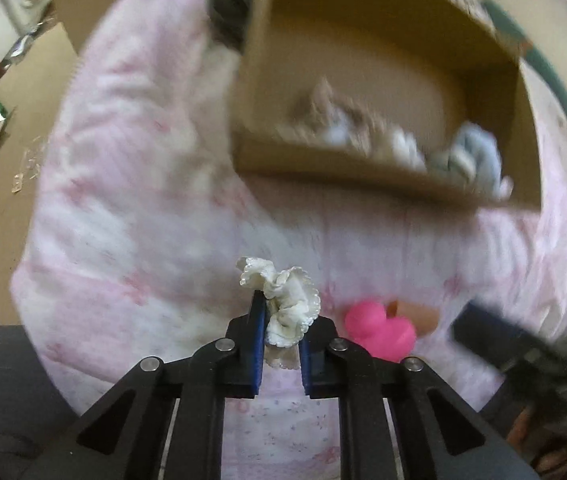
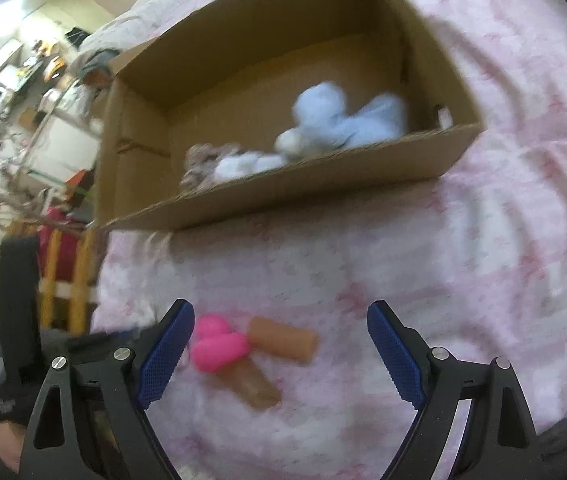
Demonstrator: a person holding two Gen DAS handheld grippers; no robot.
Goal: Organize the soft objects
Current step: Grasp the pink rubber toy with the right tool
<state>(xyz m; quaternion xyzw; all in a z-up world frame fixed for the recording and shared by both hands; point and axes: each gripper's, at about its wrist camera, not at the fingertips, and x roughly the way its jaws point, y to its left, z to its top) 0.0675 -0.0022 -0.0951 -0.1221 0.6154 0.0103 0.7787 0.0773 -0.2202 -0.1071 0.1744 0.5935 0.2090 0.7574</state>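
Observation:
My left gripper (image 1: 281, 320) is shut on a white frilly scrunchie (image 1: 287, 304) and holds it above the pink bedspread. A cardboard box (image 1: 347, 172) lies ahead with a light blue plush (image 1: 471, 156) and other soft items (image 1: 347, 128) inside. A pink rubber duck (image 1: 379, 330) lies to the right of the left gripper. My right gripper (image 2: 281, 356) is open and empty above the duck (image 2: 215, 344) and two tan cylinders (image 2: 283, 340). The box (image 2: 323, 188) and blue plush (image 2: 347, 120) show in the right wrist view too.
The pink floral bedspread (image 2: 503, 220) covers the bed under everything. A cluttered room with shelves (image 2: 23, 92) lies to the left of the bed. The right gripper's black body (image 1: 523, 344) shows at the right edge of the left wrist view.

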